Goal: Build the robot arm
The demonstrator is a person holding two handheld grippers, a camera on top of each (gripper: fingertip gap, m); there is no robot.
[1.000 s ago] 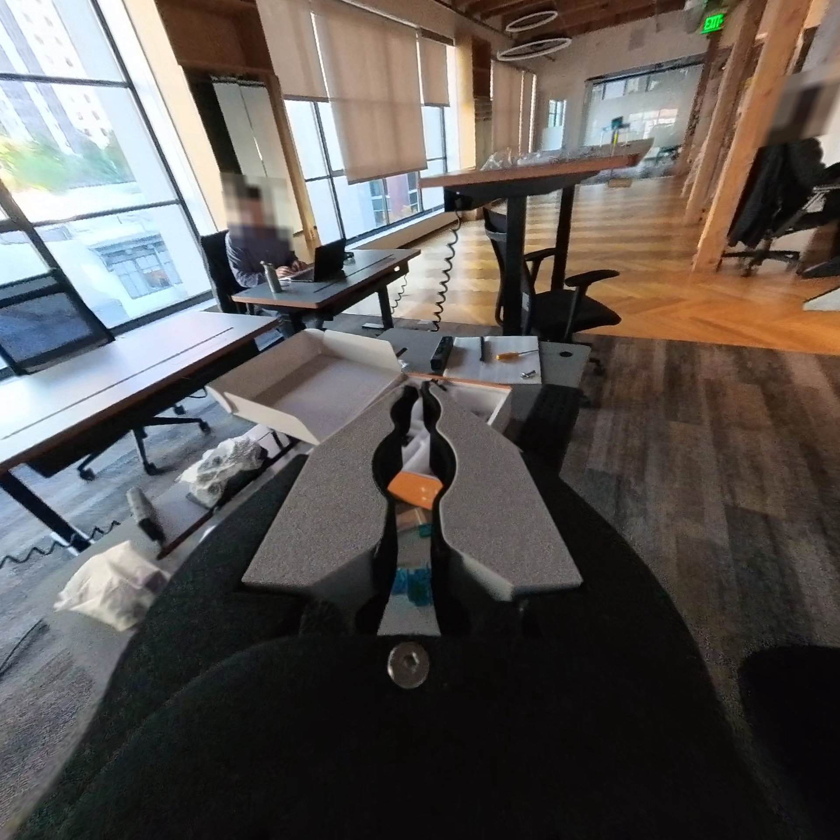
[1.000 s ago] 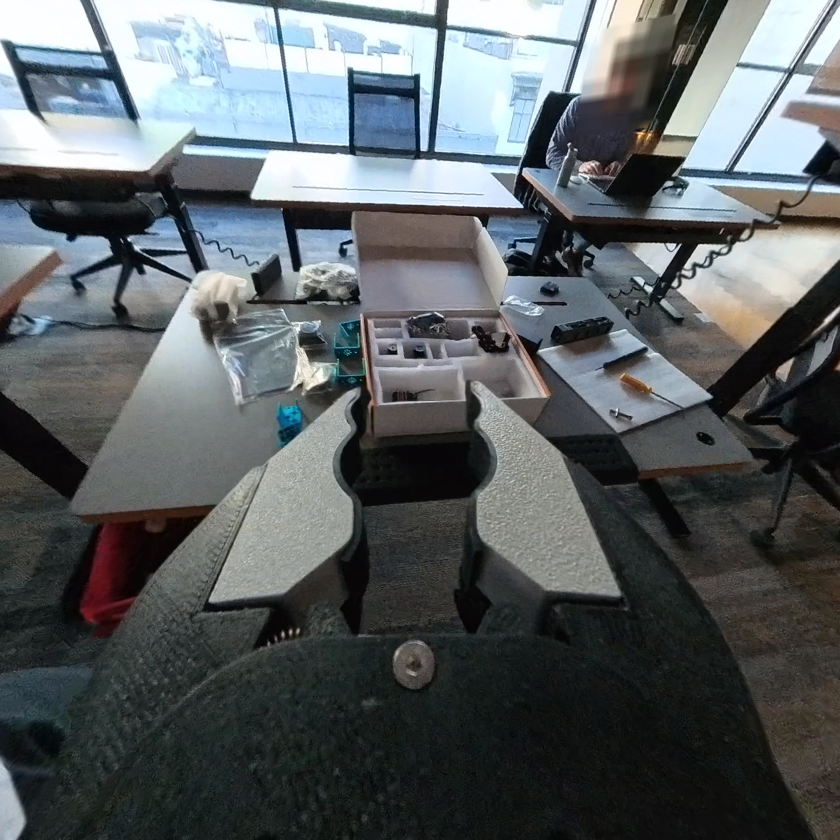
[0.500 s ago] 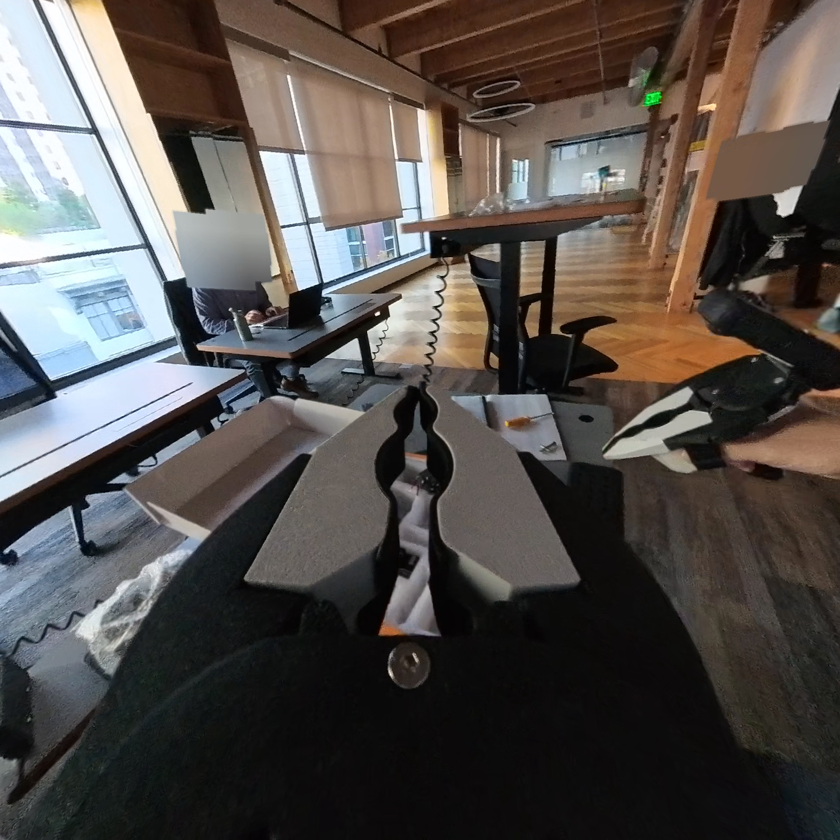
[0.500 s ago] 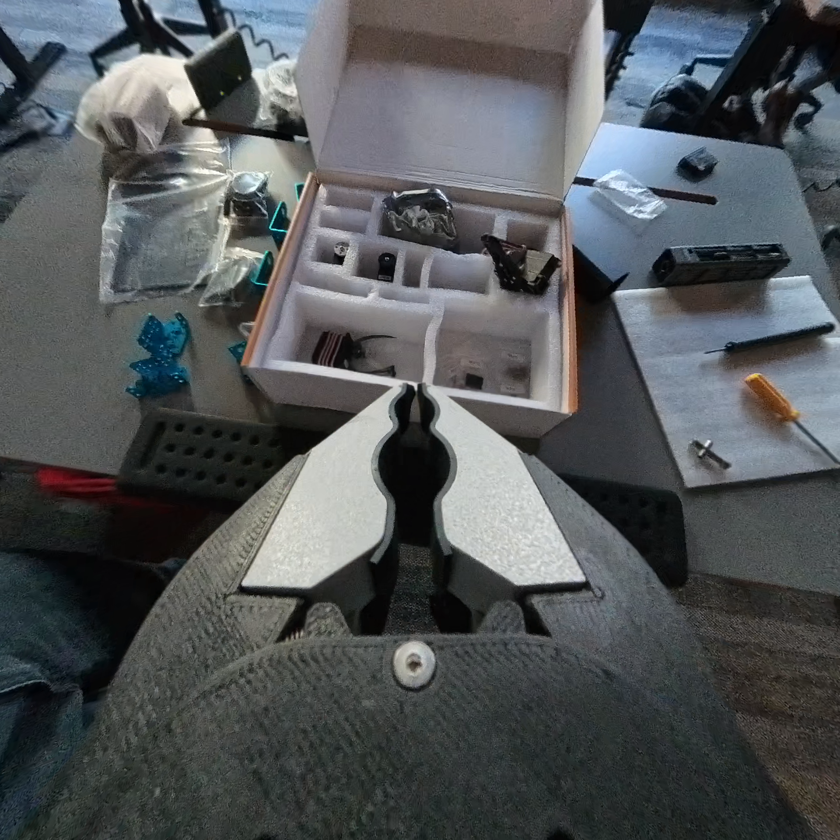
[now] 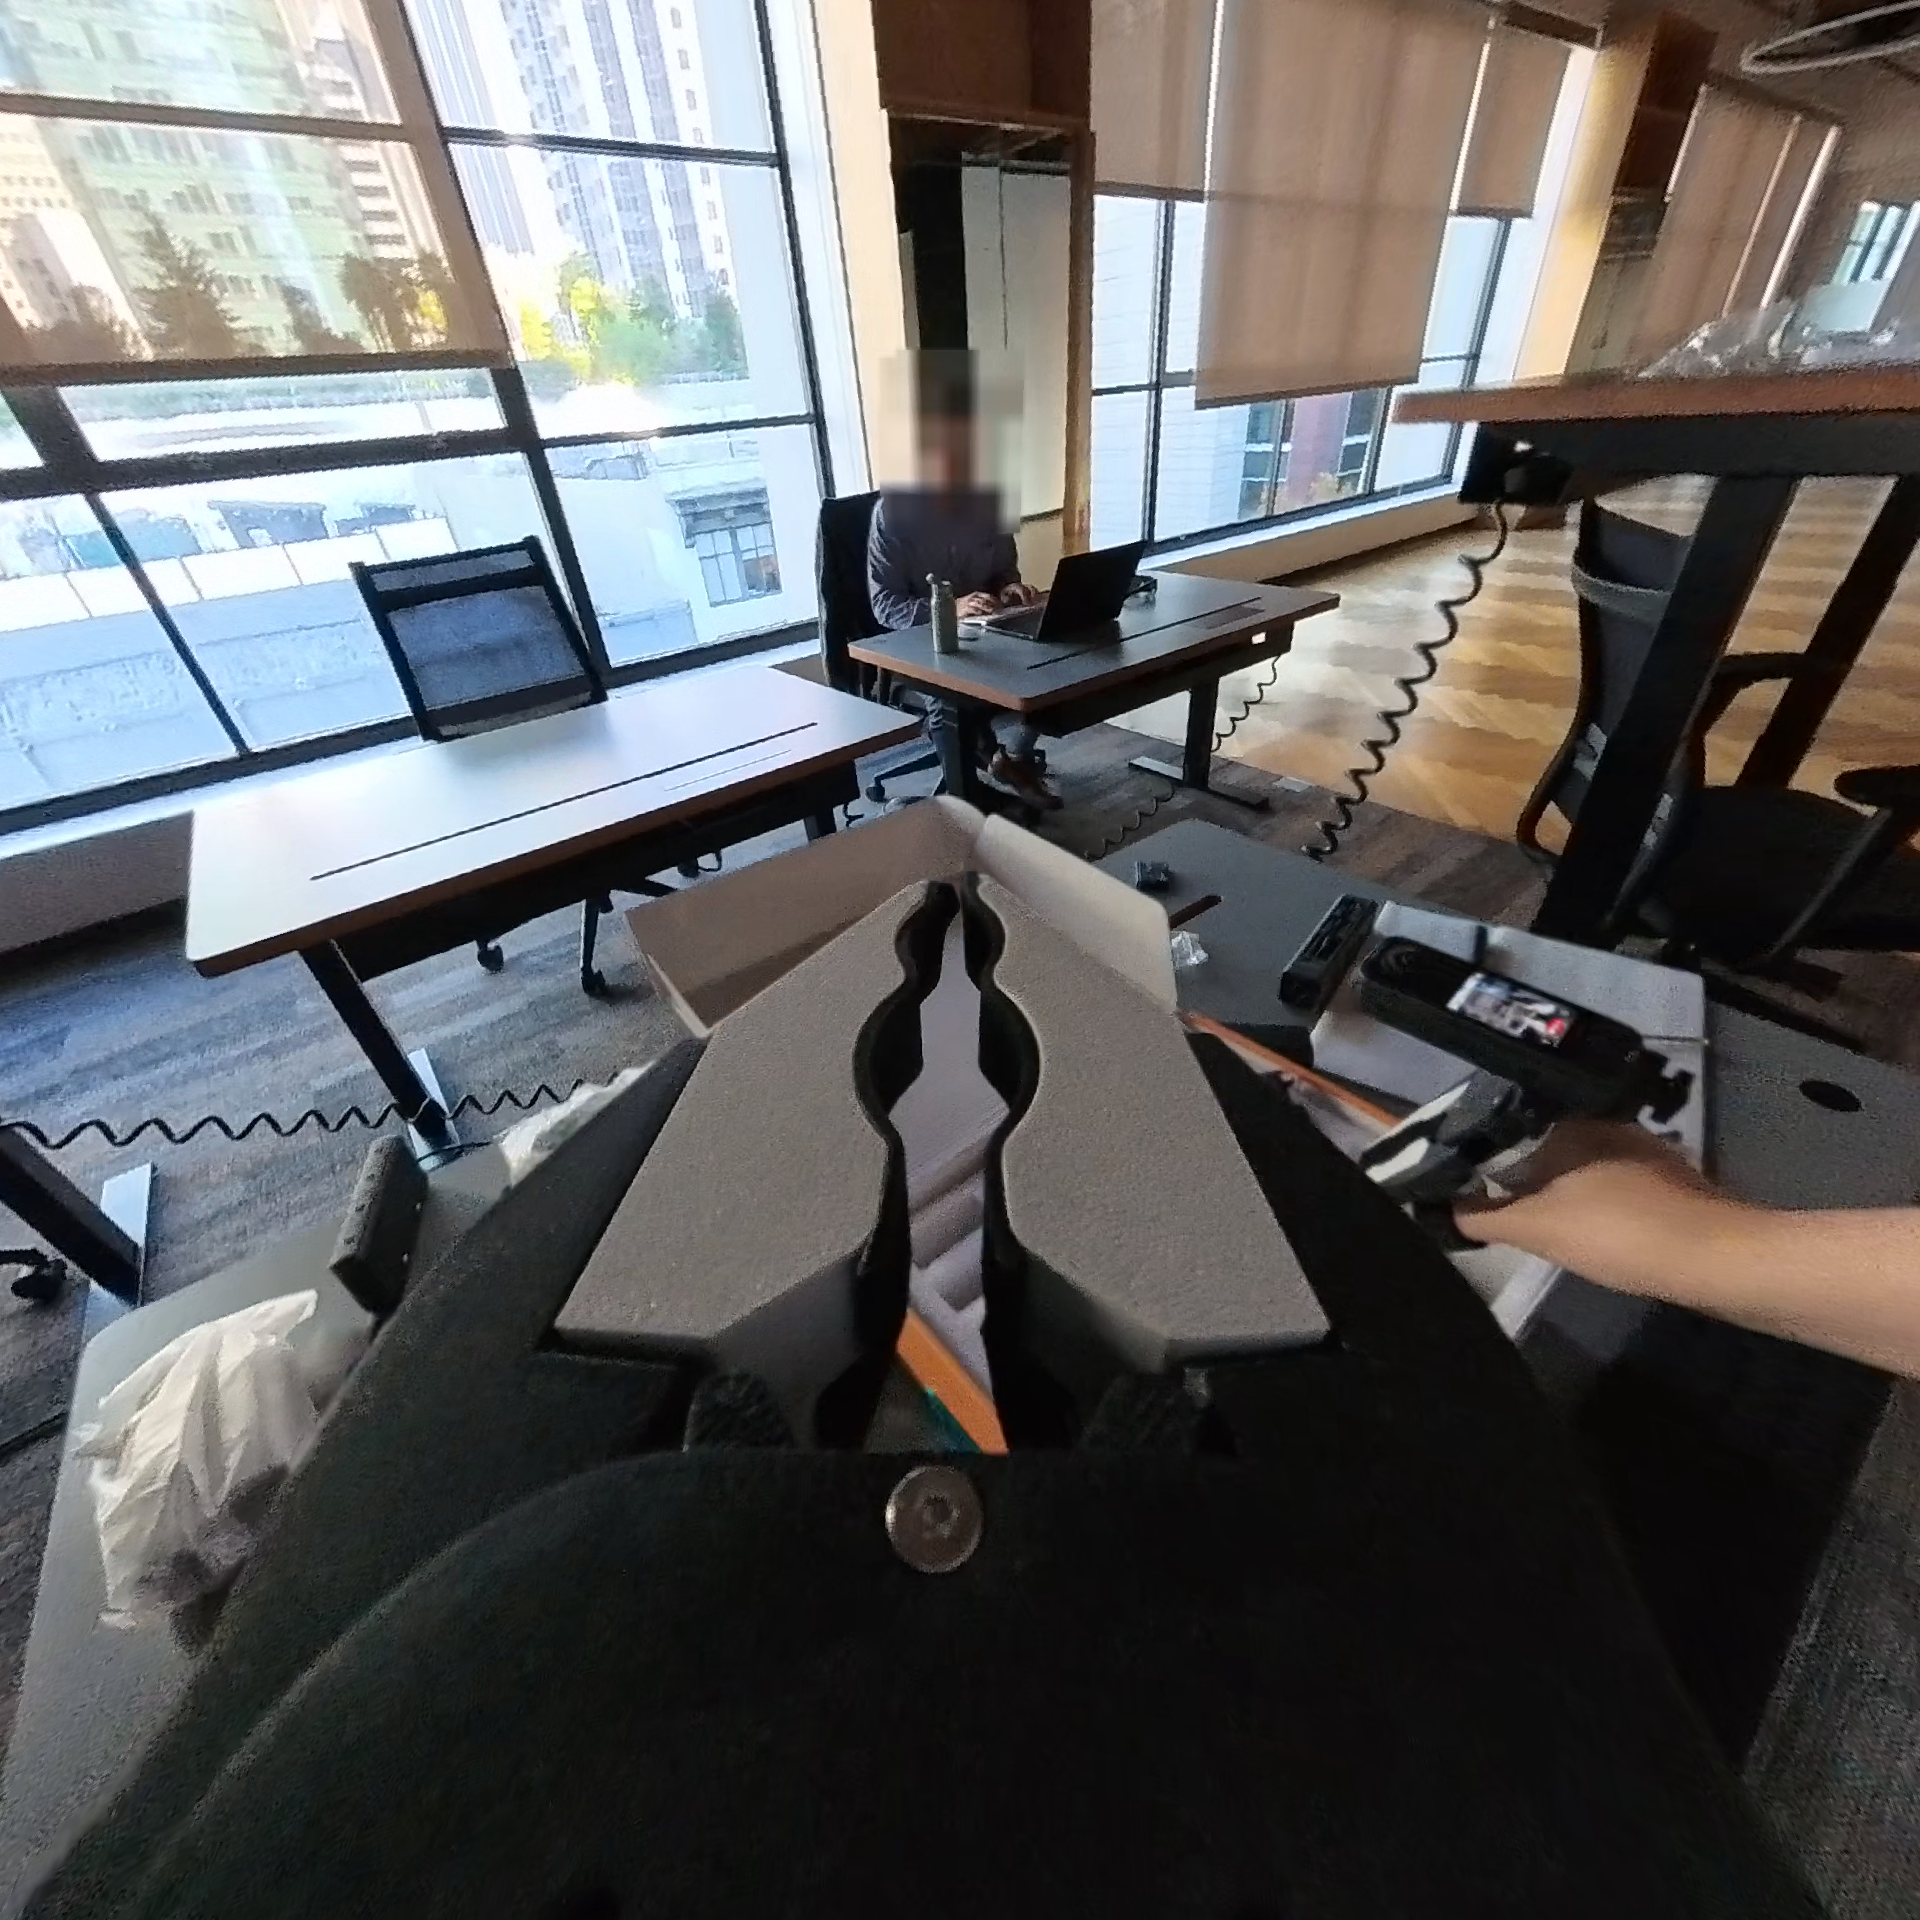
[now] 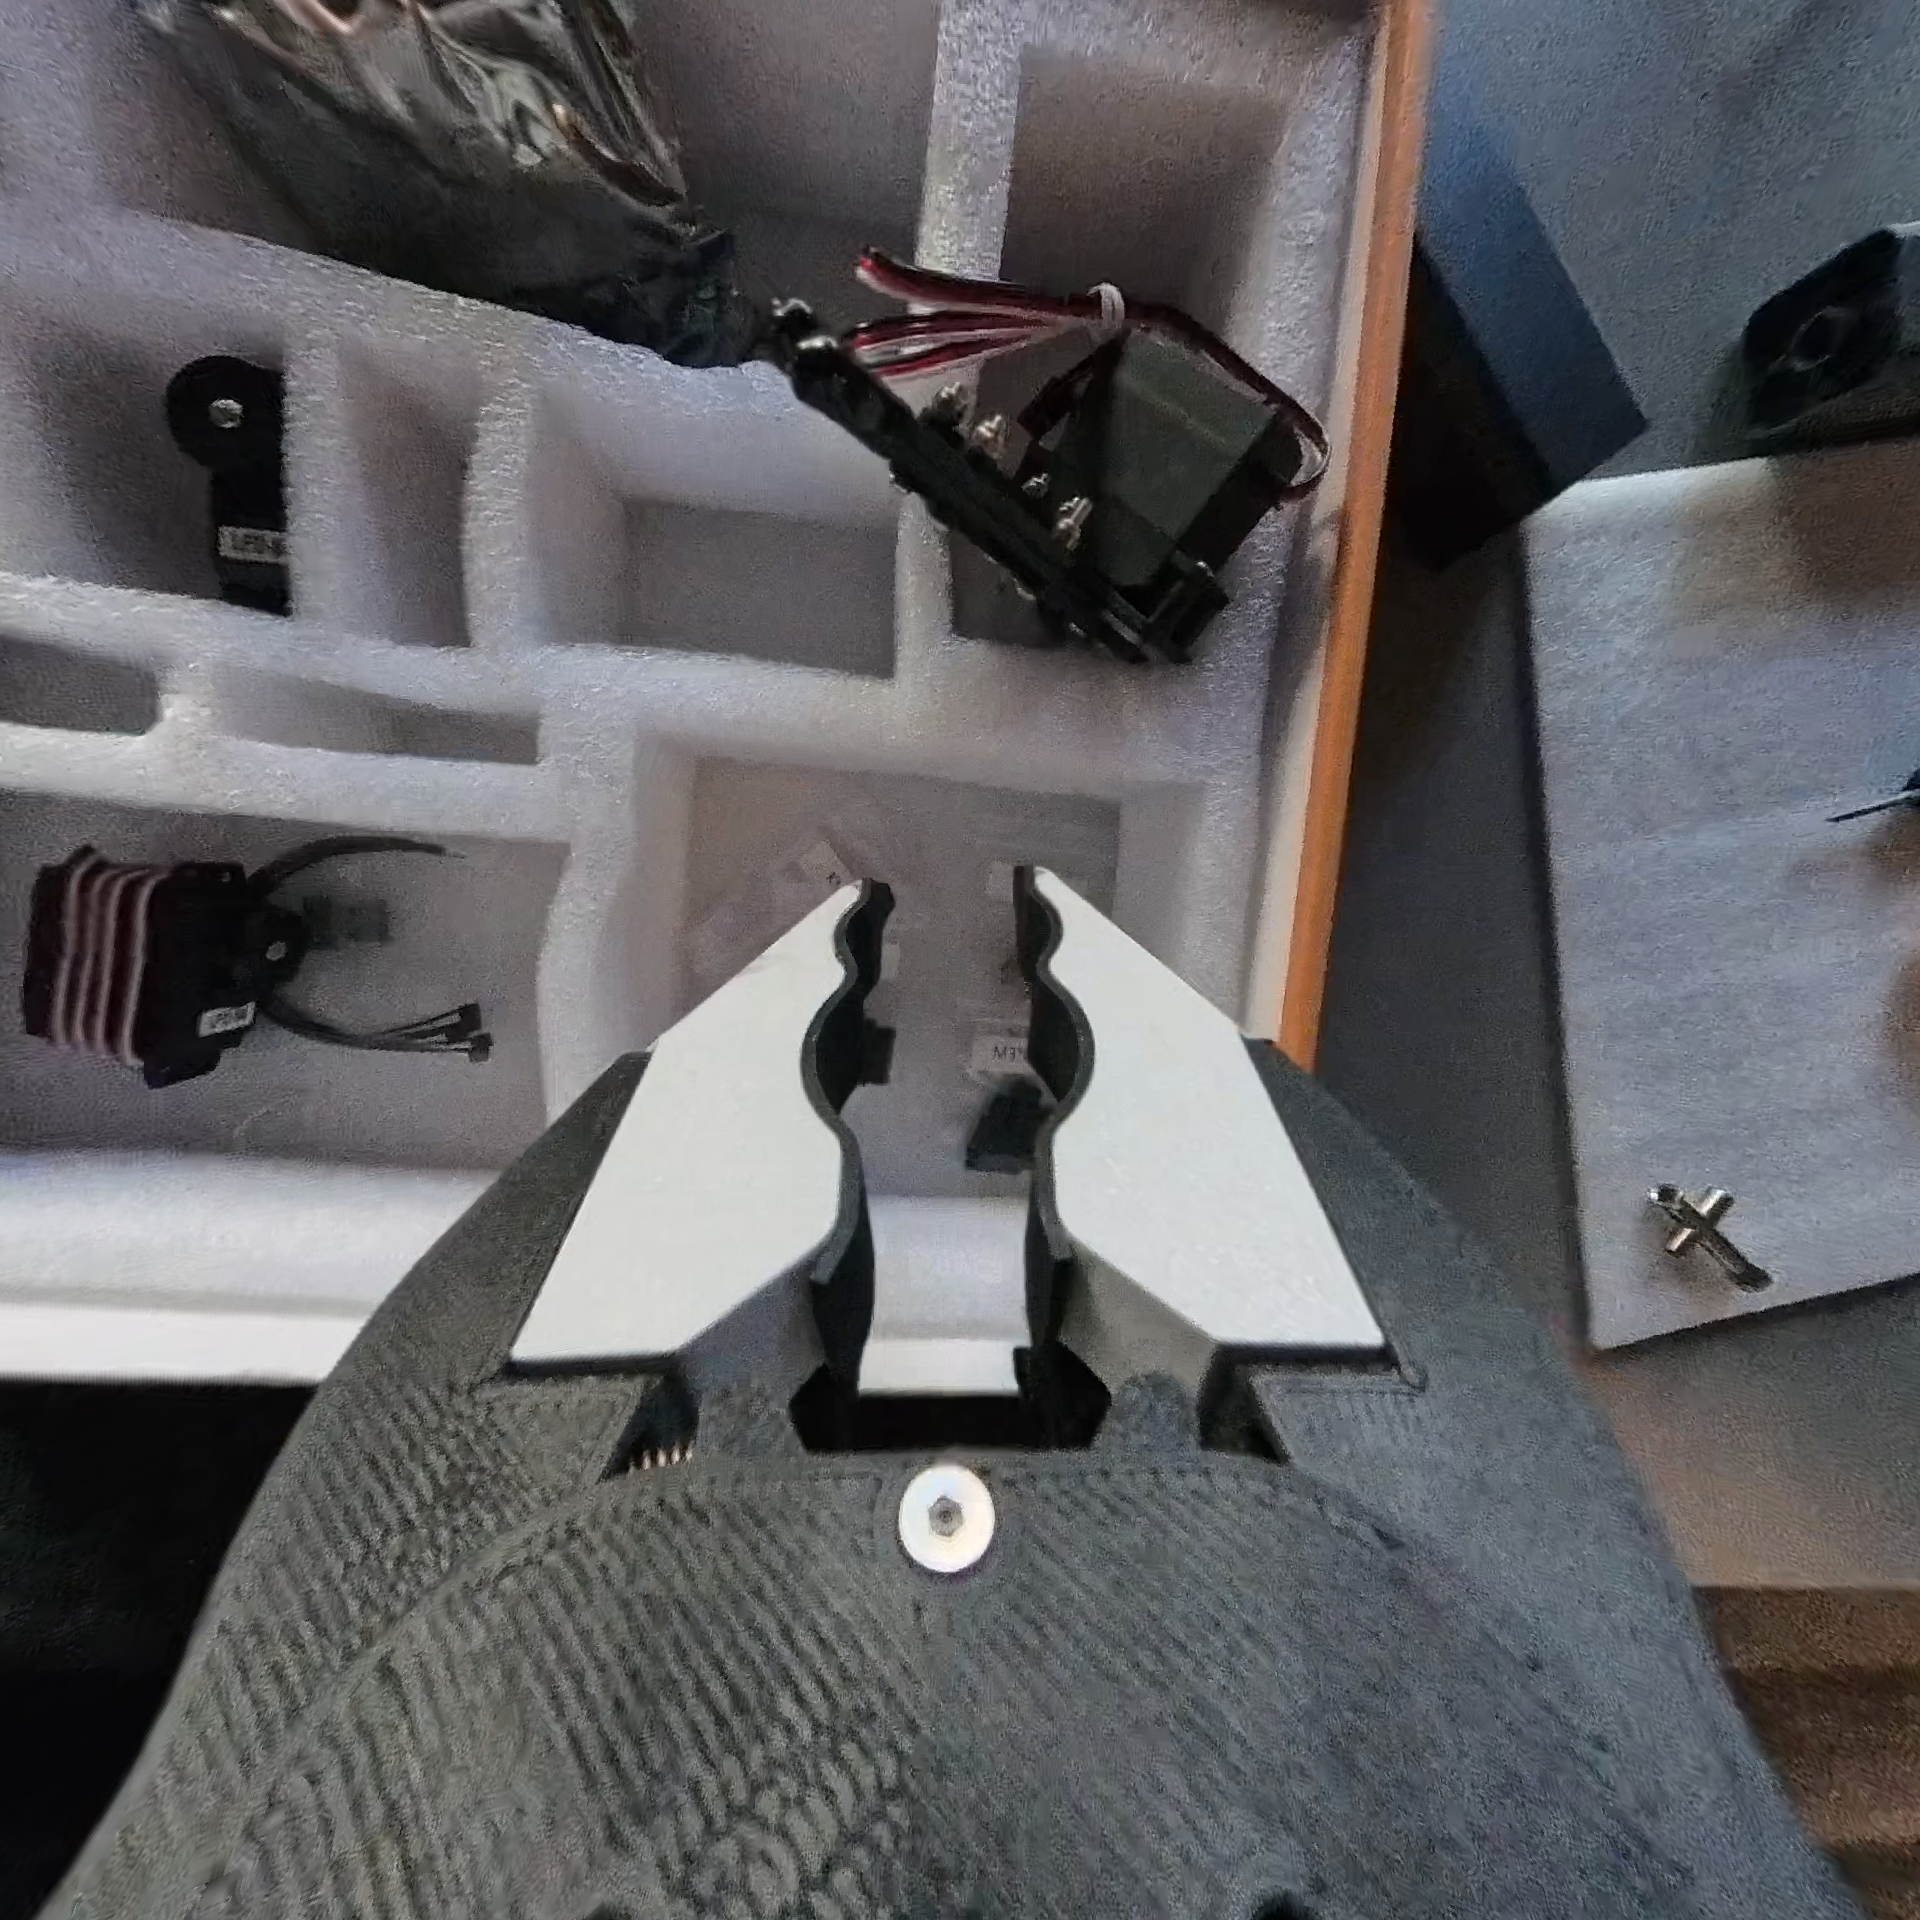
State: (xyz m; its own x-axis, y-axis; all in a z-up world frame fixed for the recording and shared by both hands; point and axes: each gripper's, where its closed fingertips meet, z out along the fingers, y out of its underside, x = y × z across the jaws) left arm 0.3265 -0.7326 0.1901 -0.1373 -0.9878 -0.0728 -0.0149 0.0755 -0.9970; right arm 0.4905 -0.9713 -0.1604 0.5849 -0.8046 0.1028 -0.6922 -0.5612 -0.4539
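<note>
My right gripper (image 6: 948,883) is open by a narrow gap and empty. It hangs low over the front right compartment (image 6: 914,810) of a white foam tray in an orange-edged box (image 6: 1340,623). That compartment holds clear bags with small black parts (image 6: 1003,1127). A black servo with red and white wires (image 6: 1132,468) lies in the compartment behind. Another wired servo (image 6: 145,966) lies at the left. My left gripper (image 5: 961,883) is shut and empty, held above the box in front of its raised white lid (image 5: 790,935). The right gripper (image 5: 1397,1143) also shows in the left wrist view, with a hand on it.
A white foam sheet (image 6: 1714,831) right of the box carries a small metal cross-shaped part (image 6: 1704,1247). A dark block (image 6: 1507,416) lies beside the box. A crumpled white bag (image 5: 197,1444) lies at the left. A person (image 5: 935,561) sits at a far desk. Spacing between my two grippers at the tips: around 45 cm.
My right gripper has dropped close over the box's front right compartment and its jaws have parted a little. My left gripper has turned left and stays shut.
</note>
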